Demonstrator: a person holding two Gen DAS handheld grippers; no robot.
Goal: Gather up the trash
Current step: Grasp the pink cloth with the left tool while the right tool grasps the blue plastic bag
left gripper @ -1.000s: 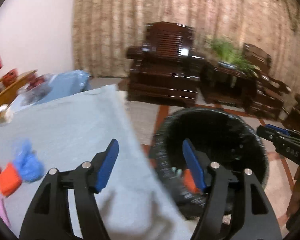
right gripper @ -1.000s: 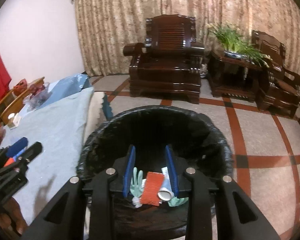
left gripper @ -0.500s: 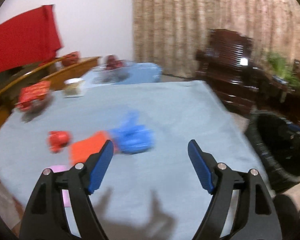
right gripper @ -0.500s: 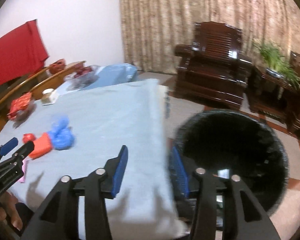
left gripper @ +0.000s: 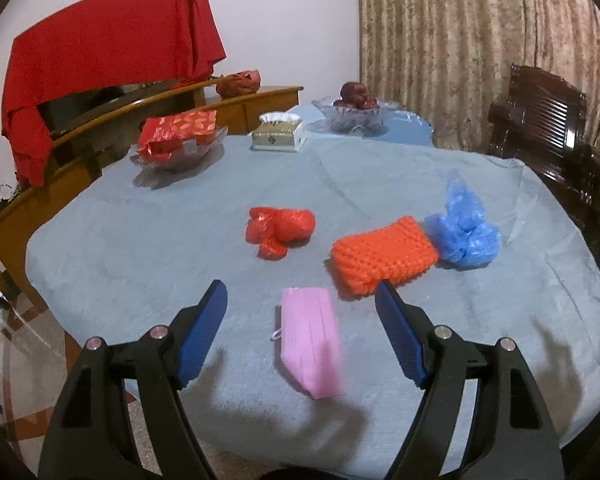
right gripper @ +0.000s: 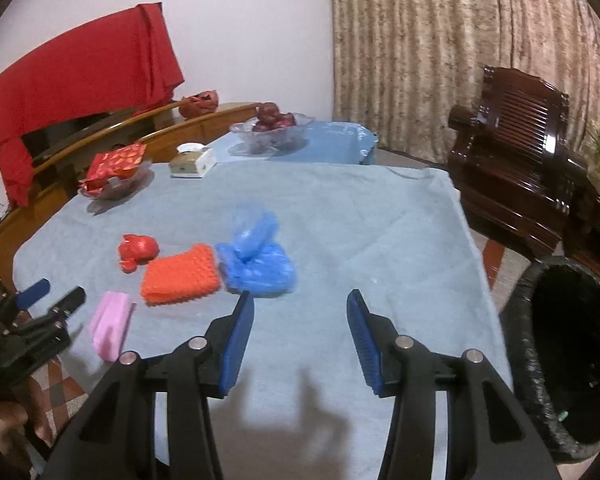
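On the light blue tablecloth (left gripper: 140,248) lie a pink face mask (left gripper: 310,340), an orange knitted pad (left gripper: 384,258), a crumpled blue plastic bag (left gripper: 464,232) and a crumpled red wrapper (left gripper: 280,230). My left gripper (left gripper: 301,294) is open and hangs above the mask without touching it. My right gripper (right gripper: 301,300) is open and holds nothing, just short of the blue bag (right gripper: 256,260). The right wrist view also shows the mask (right gripper: 110,326), the pad (right gripper: 180,274), the wrapper (right gripper: 137,251), the left gripper (right gripper: 58,294) and the black-lined trash bin (right gripper: 572,352) at the table's right.
At the table's far side stand a tissue box (left gripper: 278,132), a glass dish of red packets (left gripper: 178,140) and a glass fruit bowl (left gripper: 354,114). A dark wooden armchair (right gripper: 512,168) is behind the bin. A sideboard draped in red cloth (left gripper: 100,52) lines the left wall.
Both grippers swung left, away from the bin and over to the table. Their jaws stand wider than before. The trash pieces now lie right in front of them.
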